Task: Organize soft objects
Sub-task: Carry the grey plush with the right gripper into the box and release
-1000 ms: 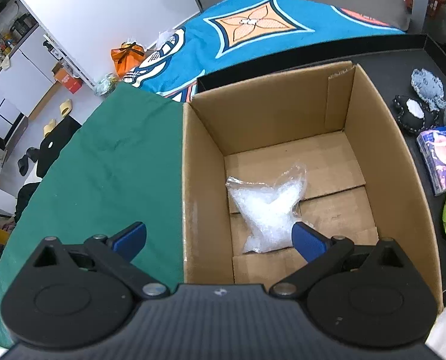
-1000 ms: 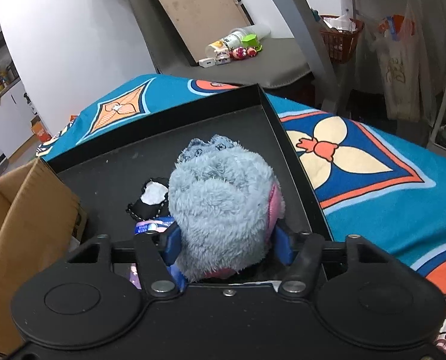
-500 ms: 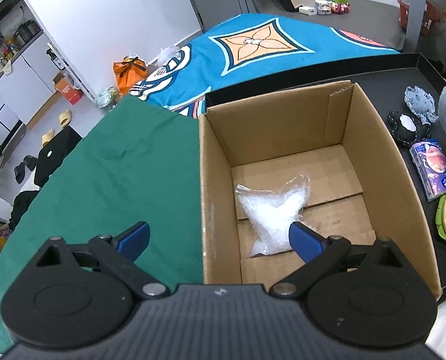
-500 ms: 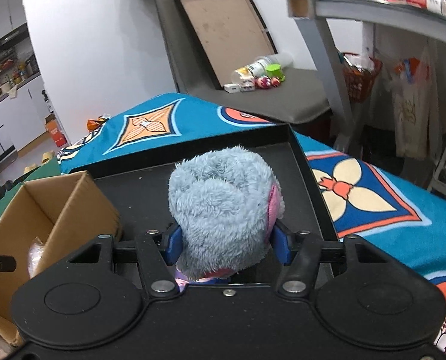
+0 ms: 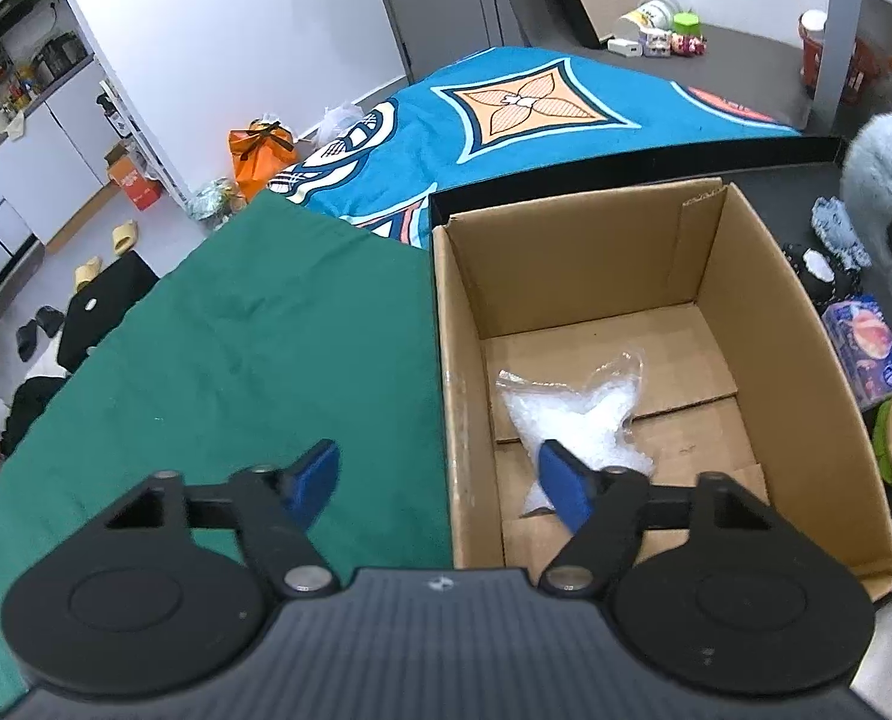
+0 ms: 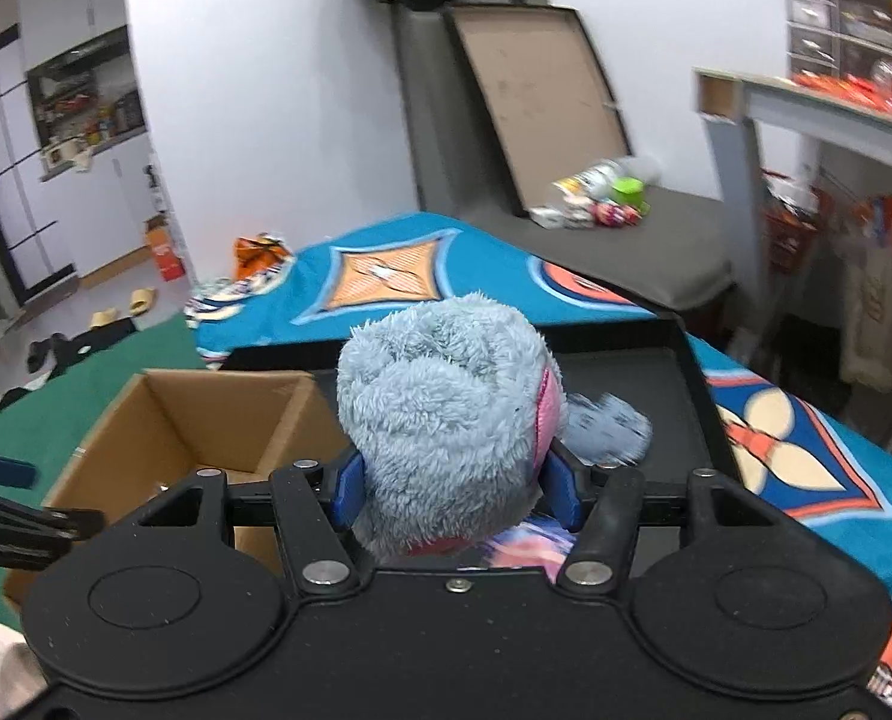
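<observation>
Right wrist view: your right gripper (image 6: 454,495) is clamped on the plush toy (image 6: 440,420), held above the black tray (image 6: 679,378) beside the box (image 6: 170,420). Your left gripper (image 5: 440,480) is released and empty; its jaws have just been closing above the box's (image 5: 565,276) near-left wall. A plastic bag (image 5: 571,420) lies on the box floor.

Your left wrist view looks steeply down from close above the near rim of the cardboard box (image 5: 565,276), its own fingers (image 5: 556,483) at the bottom of the picture, the green cloth (image 5: 236,360) on the left. Your right wrist view sits lower and more level, facing across the black tray (image 6: 679,360) toward the far wall. Both views share the box (image 6: 164,420), the blue patterned blanket (image 5: 535,102), the tray and the fluffy blue toy (image 6: 440,414).
</observation>
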Tool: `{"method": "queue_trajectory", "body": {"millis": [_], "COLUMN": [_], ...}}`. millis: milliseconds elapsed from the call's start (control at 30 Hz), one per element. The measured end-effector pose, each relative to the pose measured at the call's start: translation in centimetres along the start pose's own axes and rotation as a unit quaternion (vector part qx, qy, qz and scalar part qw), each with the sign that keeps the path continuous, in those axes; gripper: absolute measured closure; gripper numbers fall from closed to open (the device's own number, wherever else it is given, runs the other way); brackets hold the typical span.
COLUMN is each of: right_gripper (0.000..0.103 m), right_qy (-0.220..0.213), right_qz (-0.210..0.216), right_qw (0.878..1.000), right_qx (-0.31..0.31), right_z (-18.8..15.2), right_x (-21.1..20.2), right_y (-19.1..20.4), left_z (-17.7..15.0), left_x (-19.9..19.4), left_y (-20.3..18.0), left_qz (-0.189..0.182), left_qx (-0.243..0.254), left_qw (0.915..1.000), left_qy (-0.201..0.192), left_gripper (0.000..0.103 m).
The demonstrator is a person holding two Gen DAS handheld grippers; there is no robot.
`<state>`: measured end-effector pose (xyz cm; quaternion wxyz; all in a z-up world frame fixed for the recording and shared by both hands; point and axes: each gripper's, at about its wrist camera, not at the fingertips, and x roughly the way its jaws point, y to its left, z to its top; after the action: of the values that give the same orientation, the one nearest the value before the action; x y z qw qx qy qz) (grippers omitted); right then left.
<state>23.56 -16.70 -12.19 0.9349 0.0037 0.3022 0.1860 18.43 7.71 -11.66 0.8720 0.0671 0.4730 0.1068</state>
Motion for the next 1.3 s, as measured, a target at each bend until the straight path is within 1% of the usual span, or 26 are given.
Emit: {"method": "queue_trajectory", "body": {"millis": [67,167,200,300,367,400,533,567,733,800,867,933,1033,1133,1200,1300], "right_gripper": [0.046,0.046,0.046,0.046,0.046,0.046,0.046,0.046,0.046,0.043,0.033,0.025,0.023,0.023,0.022,0.022], "right_qy": [-0.006,-0.011,-0.01,-0.009,-0.01,-0.01,-0.006,-0.005,0.001,0.002,0.007,0.006,-0.001,0.006,0.009,0.011], "right_qz": [0.009,0.018,0.022,0.03,0.034,0.036,0.044,0.046,0.062,0.075,0.103,0.115,0.107,0.099,0.093,0.08], "right_qw": [1.0,0.999,0.999,0.998,0.997,0.997,0.995,0.995,0.993,0.992,0.989,0.988,0.988,0.989,0.99,0.991], "right_qx": [-0.012,-0.028,-0.036,-0.055,-0.066,-0.071,-0.087,-0.091,-0.102,-0.101,-0.103,-0.105,-0.115,-0.108,-0.105,-0.107], "right_z": [0.5,1.0,1.2,1.6,1.9,2.0,2.2,2.2,2.4,2.6,2.9,3.0,3.3,3.3,3.2,2.7], "right_x": [-0.1,-0.2,-0.1,0.1,0.1,0.2,0.5,0.6,0.9,1.0,1.0,0.8,0.3,-0.1,-0.2,-0.5], "right_y": [1.0,2.5,3.1,4.6,5.5,6.0,8.0,8.5,10.7,11.5,12.4,12.8,12.8,11.8,11.3,10.4], "left_z": [-0.2,-0.4,-0.4,-0.6,-0.7,-0.8,-1.0,-1.1,-1.3,-1.3,-1.3,-1.3,-1.2,-1.0,-1.0,-0.9], "left_x": [0.0,0.1,0.1,0.4,0.7,0.9,1.1,1.2,1.3,1.4,1.4,1.4,1.3,1.0,0.7,0.6], "left_y": [0.3,0.7,0.8,1.0,1.2,1.3,1.4,1.4,1.7,1.9,2.0,2.1,2.2,2.3,2.3,2.2], "left_qz": [-0.008,-0.025,-0.03,-0.04,-0.047,-0.052,-0.069,-0.072,-0.082,-0.085,-0.088,-0.089,-0.089,-0.083,-0.082,-0.079], "left_qx": [-0.003,-0.011,-0.012,-0.015,-0.019,-0.022,-0.024,-0.026,-0.041,-0.047,-0.053,-0.057,-0.058,-0.061,-0.062,-0.064], "left_qw": [1.0,0.9996,0.9994,0.9991,0.9987,0.9984,0.9973,0.9971,0.9957,0.9951,0.9947,0.9943,0.9943,0.9946,0.9947,0.9948], "left_qy": [-0.004,-0.007,-0.009,-0.01,-0.008,-0.006,-0.008,-0.009,-0.01,-0.013,-0.012,-0.011,-0.009,-0.011,-0.013,-0.01], "left_gripper": [0.042,0.05,0.055,0.064,0.073,0.075,0.089,0.091,0.093,0.093,0.093,0.093,0.092,0.092,0.089,0.089]}}
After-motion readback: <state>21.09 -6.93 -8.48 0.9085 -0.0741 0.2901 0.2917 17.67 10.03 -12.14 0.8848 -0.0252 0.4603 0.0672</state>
